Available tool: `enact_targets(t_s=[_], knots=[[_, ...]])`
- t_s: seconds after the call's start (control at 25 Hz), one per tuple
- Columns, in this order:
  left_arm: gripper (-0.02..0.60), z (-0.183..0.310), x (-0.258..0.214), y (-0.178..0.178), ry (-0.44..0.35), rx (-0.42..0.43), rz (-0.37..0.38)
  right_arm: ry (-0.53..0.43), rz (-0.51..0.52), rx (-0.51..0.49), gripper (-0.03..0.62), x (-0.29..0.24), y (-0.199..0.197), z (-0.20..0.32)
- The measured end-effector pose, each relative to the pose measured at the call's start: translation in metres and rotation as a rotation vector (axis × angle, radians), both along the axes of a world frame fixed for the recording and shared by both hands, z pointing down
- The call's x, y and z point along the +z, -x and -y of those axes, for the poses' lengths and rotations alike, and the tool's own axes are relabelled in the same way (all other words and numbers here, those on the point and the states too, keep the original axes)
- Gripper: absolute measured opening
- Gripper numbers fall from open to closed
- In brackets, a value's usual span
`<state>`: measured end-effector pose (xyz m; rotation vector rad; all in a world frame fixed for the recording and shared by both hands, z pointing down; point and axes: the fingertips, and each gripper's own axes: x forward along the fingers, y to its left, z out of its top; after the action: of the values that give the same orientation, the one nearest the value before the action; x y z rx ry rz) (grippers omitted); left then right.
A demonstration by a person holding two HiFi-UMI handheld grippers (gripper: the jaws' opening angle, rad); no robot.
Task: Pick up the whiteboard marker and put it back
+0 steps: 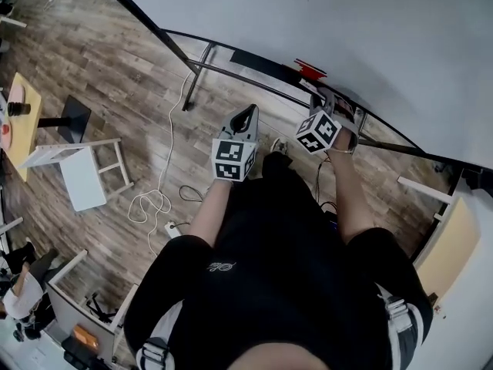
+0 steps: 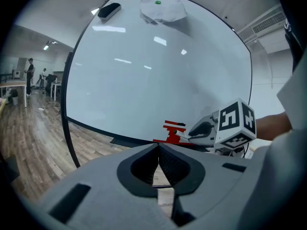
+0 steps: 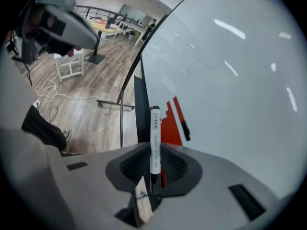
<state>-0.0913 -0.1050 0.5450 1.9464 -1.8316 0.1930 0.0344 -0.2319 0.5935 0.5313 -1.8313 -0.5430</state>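
Observation:
The whiteboard marker (image 3: 155,137) is a white tube with black ends, and it stands upright between the jaws of my right gripper (image 3: 154,150), which is shut on it. That gripper is held close to the lower edge of the whiteboard (image 3: 230,80), beside a red object (image 3: 169,123) at the board's tray. In the head view the right gripper (image 1: 331,97) is up against the board's bottom rail. My left gripper (image 1: 248,112) hangs a little to its left, away from the board. Its jaws (image 2: 158,147) are shut with nothing between them.
The whiteboard (image 2: 158,66) stands on a black wheeled frame (image 1: 196,72) over a wooden floor. A black eraser (image 2: 109,9) and small magnets sit near its top edge. A white cable (image 1: 158,199), a white step stool (image 1: 85,168) and a yellow table (image 1: 23,122) are to the left.

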Motion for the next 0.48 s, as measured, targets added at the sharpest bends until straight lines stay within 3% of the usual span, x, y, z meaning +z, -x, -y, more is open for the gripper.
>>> enact_targets(t_s=[0.2, 0.48], knots=[[0.006, -0.009, -0.026, 0.014, -0.055, 0.033, 0.04, -0.021, 0.226, 0.037, 0.052, -0.058, 0.032, -0.029], [0.006, -0.019, -0.081, 0.027, -0.202, 0.065, 0.048, 0.041, 0.65, 0.156, 0.052, -0.127, 0.06, -0.073]])
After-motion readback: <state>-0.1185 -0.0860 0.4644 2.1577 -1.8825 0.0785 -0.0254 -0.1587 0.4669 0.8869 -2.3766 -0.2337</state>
